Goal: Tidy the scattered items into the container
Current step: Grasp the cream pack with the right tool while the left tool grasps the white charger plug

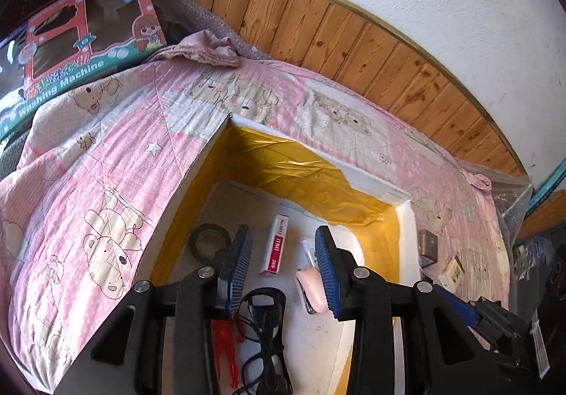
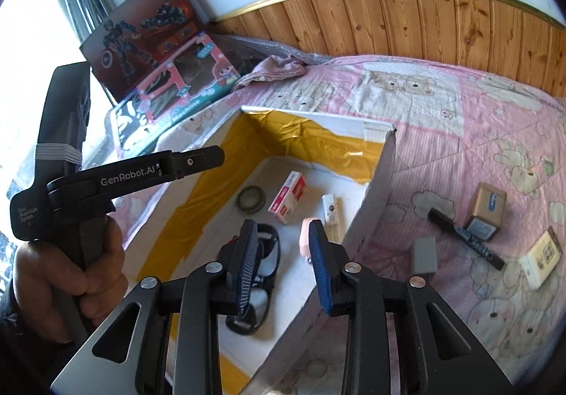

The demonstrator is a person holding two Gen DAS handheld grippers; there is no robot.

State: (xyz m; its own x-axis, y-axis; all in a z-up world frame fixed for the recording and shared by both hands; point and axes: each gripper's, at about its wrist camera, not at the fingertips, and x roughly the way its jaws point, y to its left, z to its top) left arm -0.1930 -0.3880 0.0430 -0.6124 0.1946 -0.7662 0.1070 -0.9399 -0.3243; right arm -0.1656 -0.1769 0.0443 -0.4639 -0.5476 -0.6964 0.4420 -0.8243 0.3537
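Left wrist: left gripper (image 1: 283, 257) gapes empty above box (image 1: 406, 218).

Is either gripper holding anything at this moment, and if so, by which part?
Nothing is held. The left gripper and right gripper are both open and empty above the foam box.

Right gripper (image 2: 283, 228) over open container (image 2: 375, 189).
Jaws apart, empty; black marker (image 2: 465, 239) lies outside on pink quilt (image 2: 460, 119).

Both claws (image 1: 283, 264) (image 2: 281, 253) spread, empty
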